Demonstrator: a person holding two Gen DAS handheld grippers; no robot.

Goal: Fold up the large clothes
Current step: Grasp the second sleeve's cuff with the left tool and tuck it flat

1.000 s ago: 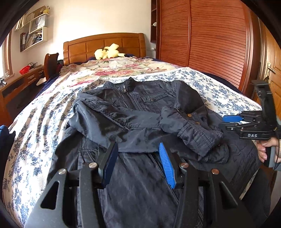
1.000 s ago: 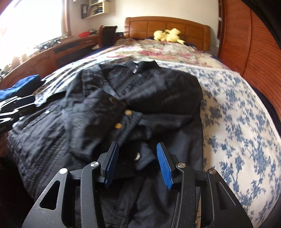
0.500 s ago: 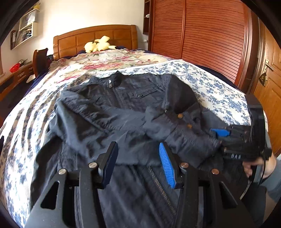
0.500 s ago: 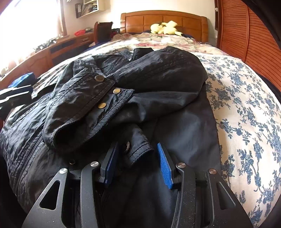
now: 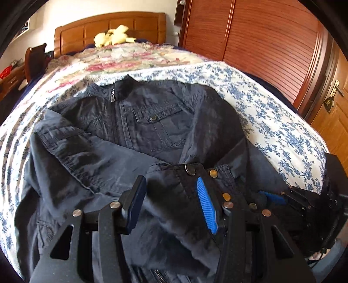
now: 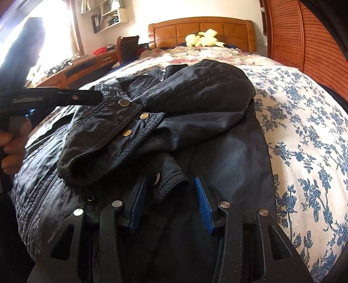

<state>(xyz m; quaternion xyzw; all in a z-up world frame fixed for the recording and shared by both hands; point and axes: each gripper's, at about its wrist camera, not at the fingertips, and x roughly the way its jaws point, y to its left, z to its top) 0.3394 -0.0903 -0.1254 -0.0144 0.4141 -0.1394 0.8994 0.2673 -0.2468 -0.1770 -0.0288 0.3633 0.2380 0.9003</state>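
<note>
I read both the left gripper (image 5: 171,200) and the right gripper (image 6: 170,196) as spread wide, holding nothing. Dark jacket (image 5: 152,139) lies at 12 o'clock on the bedspread (image 5: 271,117), sleeves crossed.

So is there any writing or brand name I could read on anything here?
None is readable.
Left hand-held gripper: a pale label strip on its side, too blurred to read.
Jacket: plain snaps and zip pull, no lettering visible.
Shelf: items too small to show any text.
</note>
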